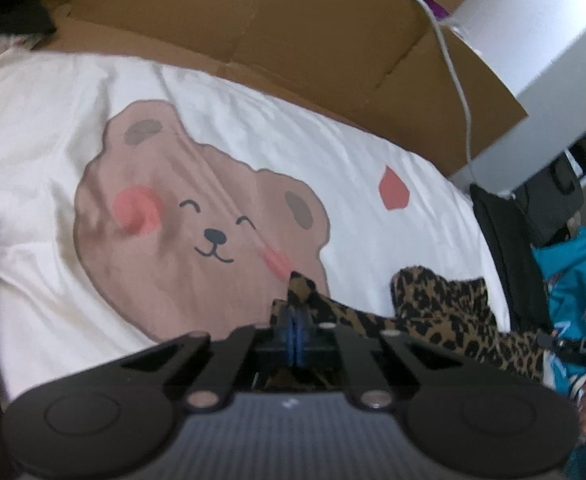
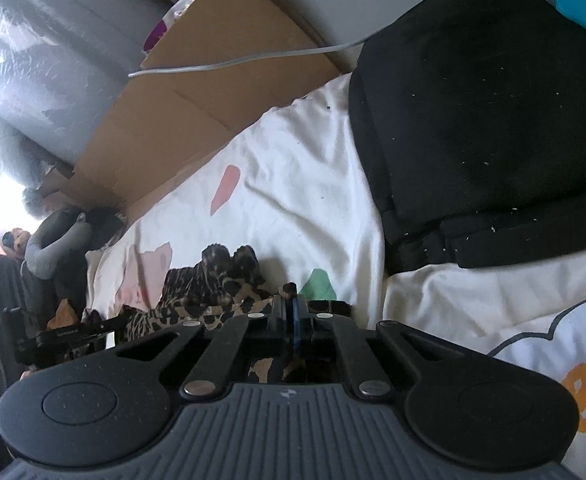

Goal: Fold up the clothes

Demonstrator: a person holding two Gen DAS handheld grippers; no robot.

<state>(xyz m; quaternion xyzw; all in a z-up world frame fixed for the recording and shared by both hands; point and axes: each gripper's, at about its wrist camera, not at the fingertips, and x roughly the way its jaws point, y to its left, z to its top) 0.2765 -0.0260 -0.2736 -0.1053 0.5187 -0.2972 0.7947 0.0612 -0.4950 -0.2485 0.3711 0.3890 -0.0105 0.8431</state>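
**Two-point pinch on a soft leopard-print garment**

The garment (image 1: 445,312) lies crumpled on the bear-print sheet (image 1: 53,152), near its edge, close to a folded black garment (image 2: 493,120). The left gripper (image 1: 297,320) and right gripper (image 2: 295,312) are each closed tight on a fold of it. It is tan with black spots, thin and bunched. It likely handles as light, limp and non-fragile; hold at edges or corners, well apart, so it hangs flat.
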